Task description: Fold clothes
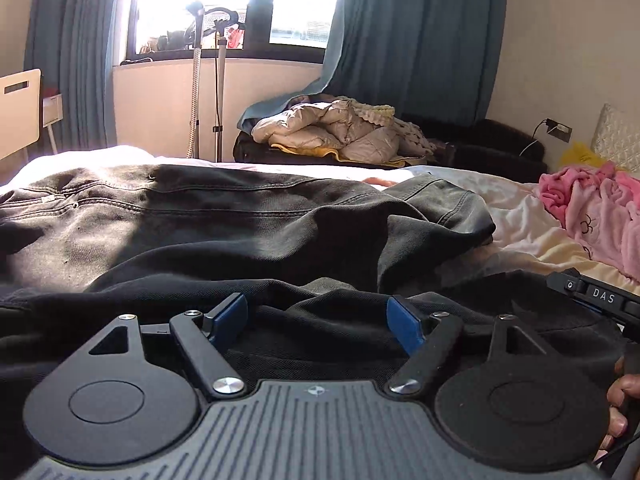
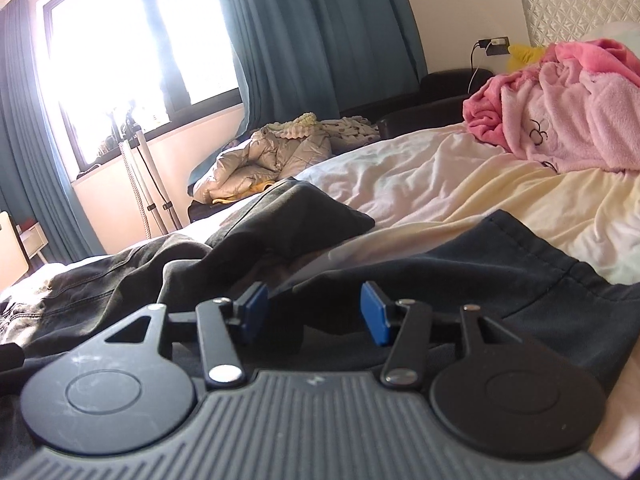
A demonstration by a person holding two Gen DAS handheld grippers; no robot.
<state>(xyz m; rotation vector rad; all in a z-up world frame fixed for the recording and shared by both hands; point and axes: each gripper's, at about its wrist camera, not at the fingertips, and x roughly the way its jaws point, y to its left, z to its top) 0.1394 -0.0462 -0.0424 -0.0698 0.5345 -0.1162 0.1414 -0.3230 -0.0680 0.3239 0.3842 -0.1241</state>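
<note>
Dark grey jeans lie spread across the bed, one leg end folded over toward the right. A dark garment lies bunched in front of them, its stitched hem resting on the cream sheet. My left gripper hovers low over this dark cloth, open, its blue pads wide apart and pressing on nothing. My right gripper is also open just above the dark garment, blue pads apart. Its body shows at the right edge of the left wrist view.
A pink fleece garment is heaped at the right of the bed by a quilted headboard. Beyond the bed, a beige puffer jacket lies on a dark bench, a steamer stand by the window, a white chair at left.
</note>
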